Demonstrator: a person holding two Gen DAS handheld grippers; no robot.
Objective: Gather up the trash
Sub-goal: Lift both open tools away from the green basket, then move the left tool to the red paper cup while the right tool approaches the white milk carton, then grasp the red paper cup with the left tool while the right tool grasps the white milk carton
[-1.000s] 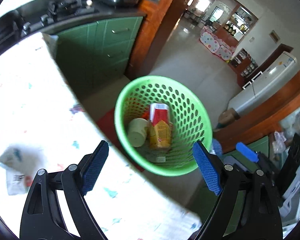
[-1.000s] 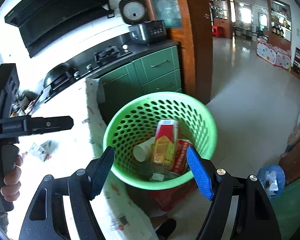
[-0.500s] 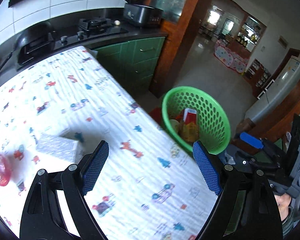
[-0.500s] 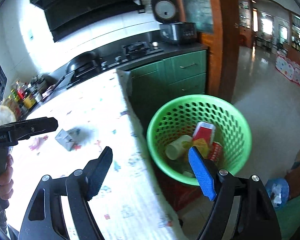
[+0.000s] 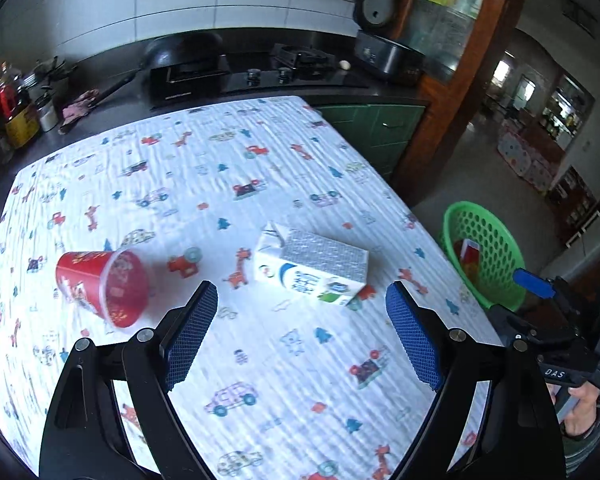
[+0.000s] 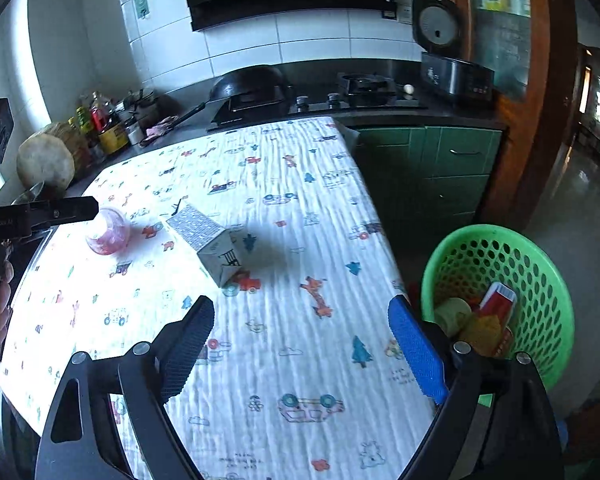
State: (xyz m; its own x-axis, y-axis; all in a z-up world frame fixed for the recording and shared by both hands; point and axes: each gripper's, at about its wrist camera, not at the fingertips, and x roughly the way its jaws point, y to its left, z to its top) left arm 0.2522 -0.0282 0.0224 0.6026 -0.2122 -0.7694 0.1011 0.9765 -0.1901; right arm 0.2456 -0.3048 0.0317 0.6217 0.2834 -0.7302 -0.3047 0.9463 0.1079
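Note:
A white and grey milk carton (image 5: 312,266) lies on its side on the patterned tablecloth (image 5: 260,360); it also shows in the right wrist view (image 6: 208,238). A red cup (image 5: 102,286) lies tipped over to its left, seen too in the right wrist view (image 6: 108,232). A green perforated basket (image 6: 540,280) holding a cream cup, a red-yellow carton and a can stands on the floor past the table's right edge, also in the left wrist view (image 5: 488,256). My left gripper (image 5: 300,336) is open and empty, just short of the carton. My right gripper (image 6: 300,344) is open and empty over the table's near right part.
A dark counter with a gas hob (image 5: 300,60), a wok (image 5: 184,50) and a rice cooker (image 5: 384,56) runs behind the table. Bottles and jars (image 6: 100,128) stand at the far left. Green cabinets (image 6: 440,176) and a wooden door frame (image 6: 540,120) lie beyond the table's right edge.
Both grippers have swung left, away from the basket and over the table. The carton and red cup have come into the centre of view. Both grippers stay open.

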